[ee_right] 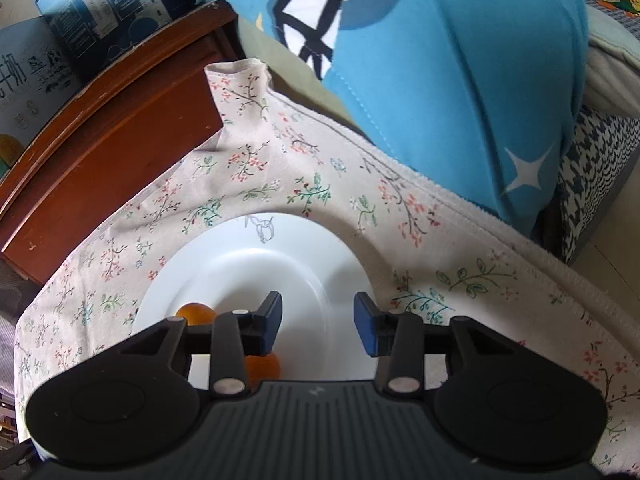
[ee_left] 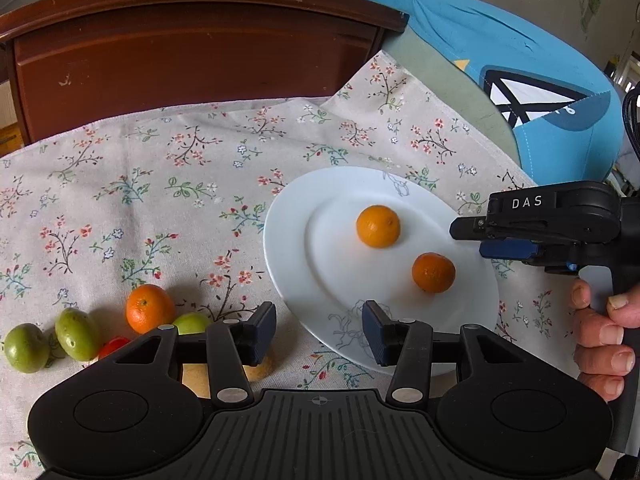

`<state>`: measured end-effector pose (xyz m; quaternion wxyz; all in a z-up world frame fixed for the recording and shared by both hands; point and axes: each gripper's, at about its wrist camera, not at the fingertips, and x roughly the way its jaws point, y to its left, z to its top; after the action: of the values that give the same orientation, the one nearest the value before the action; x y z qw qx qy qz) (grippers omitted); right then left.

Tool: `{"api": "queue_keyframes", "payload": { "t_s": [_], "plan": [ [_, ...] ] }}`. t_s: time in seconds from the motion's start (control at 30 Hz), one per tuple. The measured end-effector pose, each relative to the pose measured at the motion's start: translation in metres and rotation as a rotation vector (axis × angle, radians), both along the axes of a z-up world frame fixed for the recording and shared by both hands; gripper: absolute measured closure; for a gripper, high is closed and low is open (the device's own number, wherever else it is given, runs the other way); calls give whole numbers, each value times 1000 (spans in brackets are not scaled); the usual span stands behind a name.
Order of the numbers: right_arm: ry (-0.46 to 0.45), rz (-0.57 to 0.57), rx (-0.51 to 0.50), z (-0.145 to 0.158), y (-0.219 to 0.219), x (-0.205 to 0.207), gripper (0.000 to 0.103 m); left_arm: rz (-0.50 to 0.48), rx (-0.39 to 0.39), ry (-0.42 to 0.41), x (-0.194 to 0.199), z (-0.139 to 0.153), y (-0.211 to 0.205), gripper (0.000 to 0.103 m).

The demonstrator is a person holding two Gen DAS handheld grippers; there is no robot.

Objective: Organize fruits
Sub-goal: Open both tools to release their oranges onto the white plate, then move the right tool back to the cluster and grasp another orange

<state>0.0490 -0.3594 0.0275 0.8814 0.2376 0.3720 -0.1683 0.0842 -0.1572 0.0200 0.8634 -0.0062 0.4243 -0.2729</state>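
A white plate (ee_left: 288, 240) lies on the floral cloth and holds two oranges (ee_left: 378, 226) (ee_left: 433, 273). A third orange (ee_left: 150, 308) lies on the cloth at the left with two green fruits (ee_left: 26, 347) (ee_left: 77, 334), a third green fruit (ee_left: 192, 322) and a small red fruit (ee_left: 113, 346), partly hidden by my left gripper (ee_left: 319, 334). That gripper is open and empty over the plate's near rim. My right gripper (ee_right: 318, 326) is open and empty above the plate (ee_right: 256, 252); it also shows in the left wrist view (ee_left: 472, 236). Two oranges (ee_right: 196, 314) (ee_right: 262, 366) peek from behind its left finger.
A brown wooden cabinet (ee_left: 192, 60) stands behind the cloth. A blue cushion (ee_left: 540, 92) lies at the back right. A tan object (ee_left: 224, 376) sits under my left gripper. Boxes (ee_right: 100, 0) stand on the cabinet.
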Motion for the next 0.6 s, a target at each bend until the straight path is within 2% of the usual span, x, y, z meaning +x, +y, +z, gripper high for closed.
{"api": "queue_keyframes", "payload": {
  "t_s": [0.13, 0.2, 0.4, 0.5, 0.53, 0.6],
  "plan": [
    [4, -4, -112, 3, 6, 5, 61, -5, 15, -19, -2, -1, -1, 56],
    [-7, -3, -100, 3, 3, 6, 61, -8, 21, -26, -3, -2, -2, 55],
    [33, -61, -94, -9, -8, 9, 60, -10, 31, -38, -4, -2, -3, 54],
    [45, -21, -67, -15, -6, 14, 59, -5, 32, -41, -5, -1, -1, 54],
    [48, -3, -78, -15, -3, 16, 54, -2, 31, -39, -5, -1, 0, 54],
    [65, 32, -127, -15, 4, 19, 50, 1, 33, -40, -5, 0, 1, 53]
  ]
}}
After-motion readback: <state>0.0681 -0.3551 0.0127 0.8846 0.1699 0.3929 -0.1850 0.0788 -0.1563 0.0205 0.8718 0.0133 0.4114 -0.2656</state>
